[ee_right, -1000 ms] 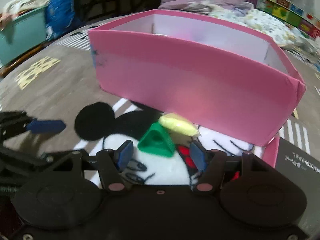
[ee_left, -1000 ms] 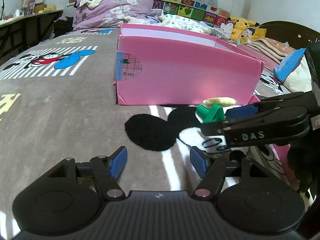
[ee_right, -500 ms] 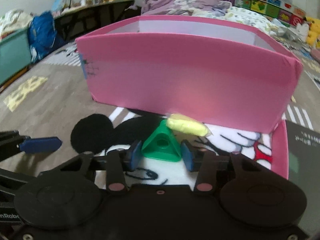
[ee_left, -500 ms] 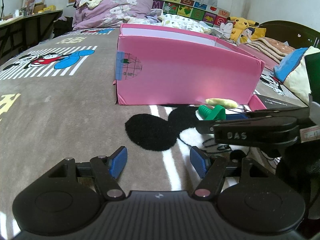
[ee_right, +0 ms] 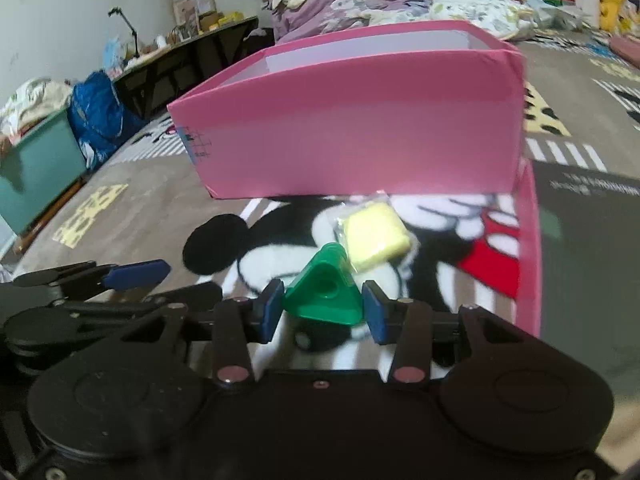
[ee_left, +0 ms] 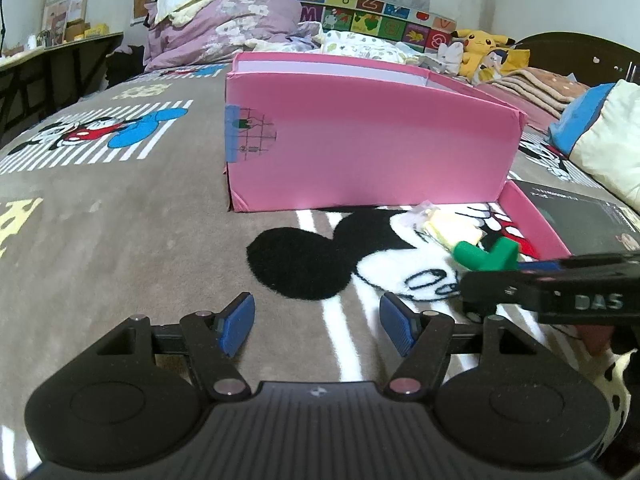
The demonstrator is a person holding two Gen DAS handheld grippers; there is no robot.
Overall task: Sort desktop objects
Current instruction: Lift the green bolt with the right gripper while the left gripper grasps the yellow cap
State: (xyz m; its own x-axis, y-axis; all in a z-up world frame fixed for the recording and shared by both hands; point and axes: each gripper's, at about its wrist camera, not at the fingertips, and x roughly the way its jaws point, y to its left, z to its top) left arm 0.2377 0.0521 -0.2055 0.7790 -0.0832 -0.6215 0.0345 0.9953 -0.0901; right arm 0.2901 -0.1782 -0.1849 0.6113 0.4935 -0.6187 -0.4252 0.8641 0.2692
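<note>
The green triangular block (ee_right: pixel 323 294) sits between the blue pads of the right gripper (ee_right: pixel 323 312), whose jaws are drawn in narrow against its two side faces and appear to have it clamped; the flat sides give the pads something square to press on, which is likely why it is taken this way round. From the left wrist view the block (ee_left: pixel 486 255) seems raised off the blanket (ee_left: pixel 120 216), though how far I cannot tell. Just beyond it lies a yellow wrapped packet (ee_right: pixel 374 236), near the block and probably next to be sorted. Behind both stands the pink box (ee_right: pixel 360 128), open at the top and close at hand, so it reads as the place the block is meant to go. The left gripper (ee_left: pixel 317 324) hovers low over the blanket with its jaws spread wide and nothing between them, kept aside from the right one's path. A dark printed sheet (ee_right: pixel 592 216) lies to the right.
</note>
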